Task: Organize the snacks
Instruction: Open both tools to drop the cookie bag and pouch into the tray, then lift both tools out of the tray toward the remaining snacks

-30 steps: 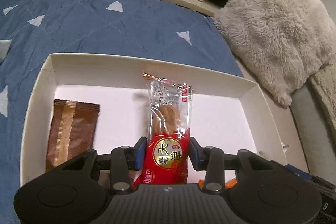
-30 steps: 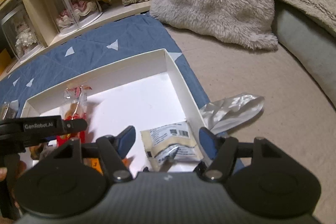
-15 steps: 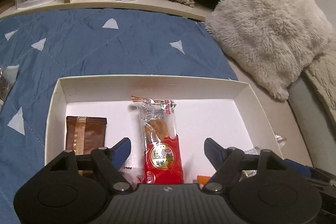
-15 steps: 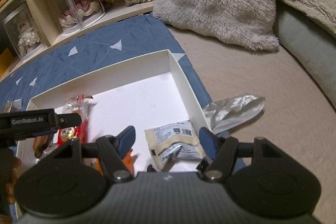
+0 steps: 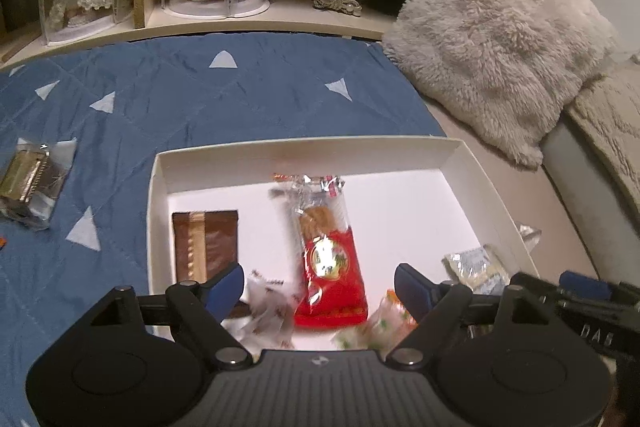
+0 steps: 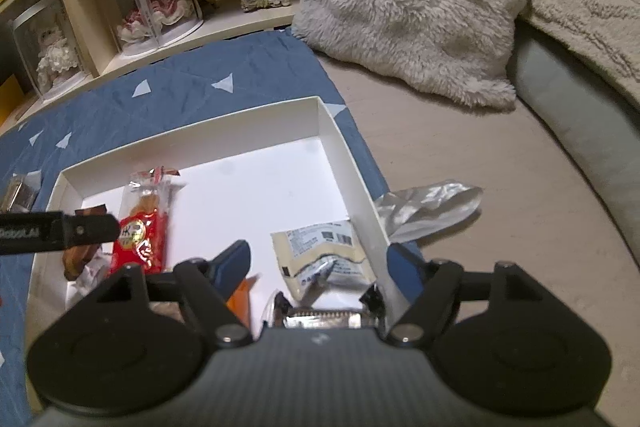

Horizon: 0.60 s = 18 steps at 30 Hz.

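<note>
A: Blue quilt (image 5: 248,99), white box (image 5: 158,211) mid-frame. Red biscuit pack (image 5: 330,259) lies inside, centre.

B: Left gripper (image 5: 318,279) spread wide, empty; right gripper (image 6: 320,263) likewise. Crinkly, light, fragile (pinch the sealed end).

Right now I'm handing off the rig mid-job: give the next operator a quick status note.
Left gripper: open, empty, above the white box.
Right gripper: open, empty, at the box's right wall.
In the box: red biscuit pack, brown packet, pale sachet and a few small candies.
Outside: clear-wrapped snack on the blue quilt, silver pouch right of the box.
Left: box those two.
</note>
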{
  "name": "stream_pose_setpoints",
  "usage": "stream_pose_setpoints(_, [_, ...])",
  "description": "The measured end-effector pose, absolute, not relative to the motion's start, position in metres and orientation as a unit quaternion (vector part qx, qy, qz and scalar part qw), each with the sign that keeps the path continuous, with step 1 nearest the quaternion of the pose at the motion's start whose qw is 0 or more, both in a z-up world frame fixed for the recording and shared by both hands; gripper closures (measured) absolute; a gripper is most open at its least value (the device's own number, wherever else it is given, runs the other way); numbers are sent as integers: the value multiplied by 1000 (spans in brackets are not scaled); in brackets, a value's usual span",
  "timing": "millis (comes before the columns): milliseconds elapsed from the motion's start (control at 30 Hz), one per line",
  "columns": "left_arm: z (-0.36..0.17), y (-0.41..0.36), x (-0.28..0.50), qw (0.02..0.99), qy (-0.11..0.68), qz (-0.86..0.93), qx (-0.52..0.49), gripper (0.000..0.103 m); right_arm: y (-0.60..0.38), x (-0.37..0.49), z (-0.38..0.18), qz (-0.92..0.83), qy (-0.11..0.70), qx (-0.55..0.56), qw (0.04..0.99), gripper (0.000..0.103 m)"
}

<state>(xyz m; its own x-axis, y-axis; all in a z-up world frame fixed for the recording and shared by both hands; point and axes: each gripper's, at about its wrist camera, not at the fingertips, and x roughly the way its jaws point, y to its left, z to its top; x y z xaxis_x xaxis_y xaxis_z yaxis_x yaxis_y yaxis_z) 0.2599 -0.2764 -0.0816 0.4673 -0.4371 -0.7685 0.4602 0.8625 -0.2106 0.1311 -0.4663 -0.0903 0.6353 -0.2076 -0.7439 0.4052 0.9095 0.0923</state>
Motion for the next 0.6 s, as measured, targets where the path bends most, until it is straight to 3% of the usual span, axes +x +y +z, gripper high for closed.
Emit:
stream_pose_setpoints(333, [-72, -254, 238, 863, 433, -260, 30, 0, -454, 116, -80, -181, 388, 118, 896, 6])
stream_pose_setpoints(600, [-60, -226, 225, 871, 421, -252, 17, 0, -434, 106, -66, -176, 377, 100, 904, 1])
